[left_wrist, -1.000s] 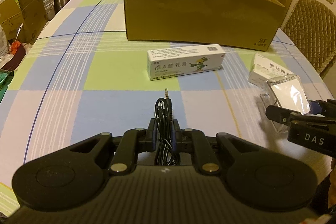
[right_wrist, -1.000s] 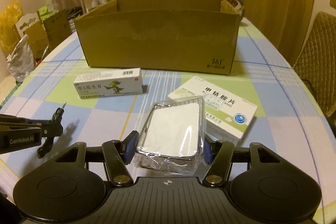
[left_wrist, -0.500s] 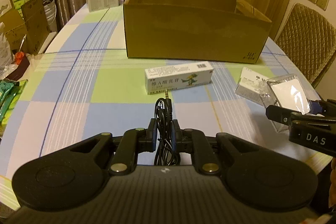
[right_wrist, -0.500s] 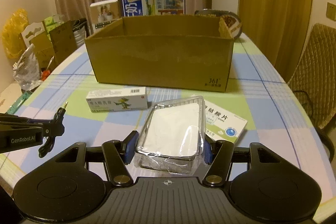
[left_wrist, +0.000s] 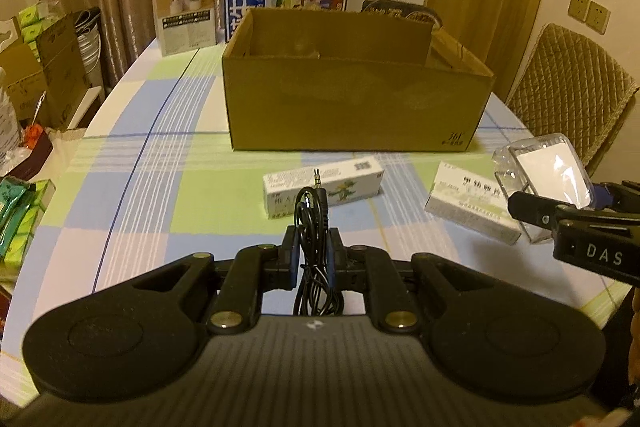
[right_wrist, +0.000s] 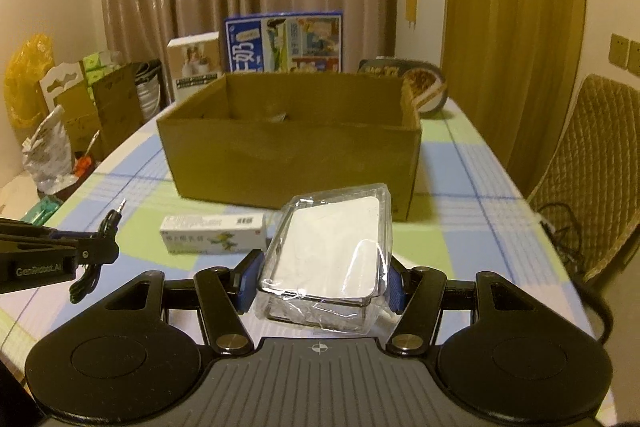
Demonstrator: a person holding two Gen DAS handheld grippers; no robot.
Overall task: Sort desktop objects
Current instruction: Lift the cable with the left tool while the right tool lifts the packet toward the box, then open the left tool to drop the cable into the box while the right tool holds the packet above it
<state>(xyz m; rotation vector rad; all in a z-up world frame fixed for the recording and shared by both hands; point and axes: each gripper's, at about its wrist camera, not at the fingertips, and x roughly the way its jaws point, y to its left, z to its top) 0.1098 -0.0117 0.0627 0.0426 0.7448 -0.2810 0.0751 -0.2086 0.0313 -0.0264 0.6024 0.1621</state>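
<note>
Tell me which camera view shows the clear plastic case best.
The right wrist view: the clear plastic case fills the centre, its white insert and wrinkled wrap plain, clamped in the right tool. The left wrist view catches it only at the far right edge, small, seen from the side and partly behind that tool.

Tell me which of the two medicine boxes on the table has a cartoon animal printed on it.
The long narrow medicine box, lying before the cardboard box. The flatter medicine box beside it shows none.
</note>
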